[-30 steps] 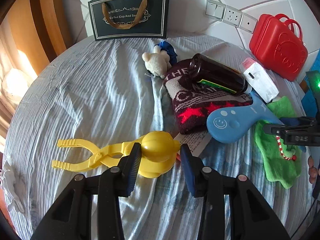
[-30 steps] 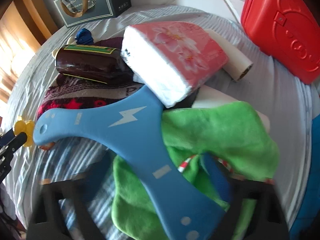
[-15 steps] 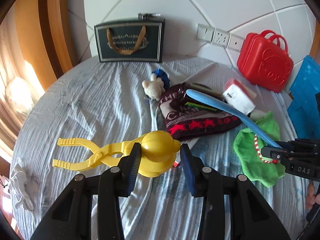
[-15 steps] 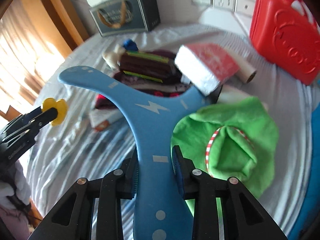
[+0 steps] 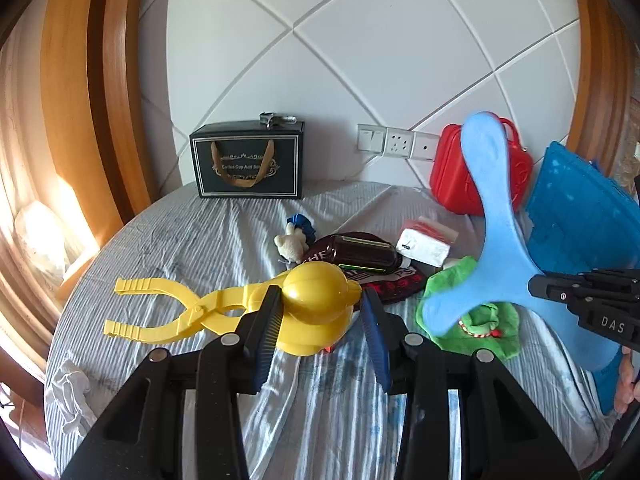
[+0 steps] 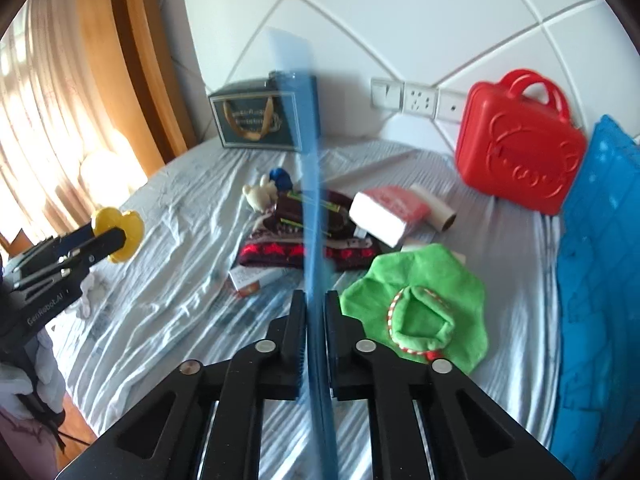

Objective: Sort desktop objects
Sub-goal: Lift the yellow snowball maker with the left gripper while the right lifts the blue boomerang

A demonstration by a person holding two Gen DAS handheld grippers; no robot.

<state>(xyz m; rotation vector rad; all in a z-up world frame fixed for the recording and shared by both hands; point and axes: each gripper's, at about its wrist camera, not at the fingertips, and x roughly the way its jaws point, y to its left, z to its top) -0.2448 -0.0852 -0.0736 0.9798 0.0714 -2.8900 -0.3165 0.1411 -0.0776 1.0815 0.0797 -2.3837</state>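
My left gripper (image 5: pixel 320 308) is shut on the round head of a yellow snowball clamp (image 5: pixel 160 308), held above the striped bedcover (image 5: pixel 200 240). Its handles stick out to the left. The right wrist view shows the same yellow clamp (image 6: pixel 120 234) at the left edge. My right gripper (image 6: pixel 314 300) is closing tight on a blue three-armed boomerang (image 6: pixel 310 184), seen edge-on, with both pads pressed on its flat faces. In the left wrist view the boomerang (image 5: pixel 492 208) stands upright in the air at the right, in the right gripper (image 5: pixel 536 286).
On the cover lie a green cloth hat (image 6: pixel 416 300), a dark bottle (image 5: pixel 364 252) on a knitted cloth, a tissue pack (image 6: pixel 384 212), a small plush (image 5: pixel 290 244) and a small box (image 6: pixel 252 280). A black gift bag (image 5: pixel 246 160), red case (image 6: pixel 520 152) and blue crate (image 6: pixel 600 240) line the back and right.
Both grippers rose with their loads. The boomerang came up off the pile and now stands edge-on between the right jaws, which narrowed. The yellow clamp stays in the left grip.
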